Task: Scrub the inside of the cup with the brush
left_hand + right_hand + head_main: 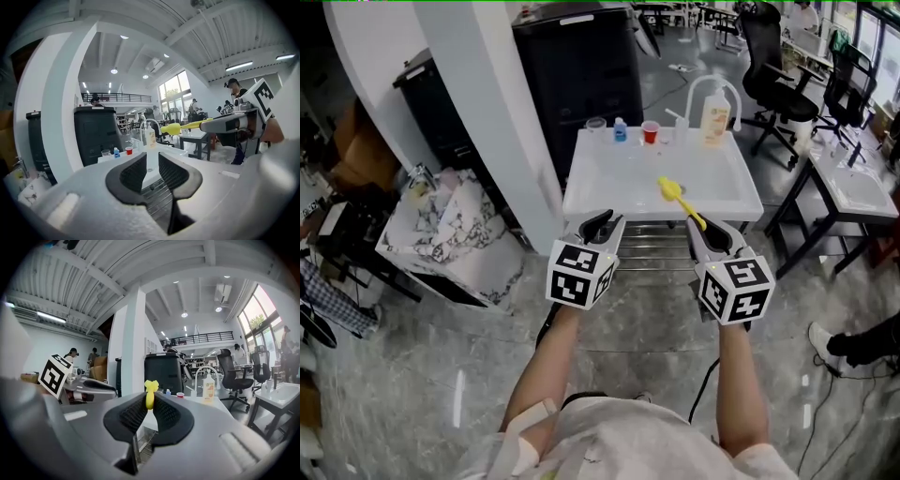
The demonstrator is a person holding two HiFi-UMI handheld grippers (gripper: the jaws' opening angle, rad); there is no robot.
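You have bright, even light: windows on the right and ceiling strip lights. The polished floor throws pale glare streaks. Both gripper views bend into black corners, and your left gripper looks soft up close.

The white sink table bears clear cup, blue bottle, red cup, soap bottle.

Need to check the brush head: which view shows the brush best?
Left gripper view: the brush shows side-on, head and handle. Head view shows it small, from above; right gripper view only end-on, between the jaws.
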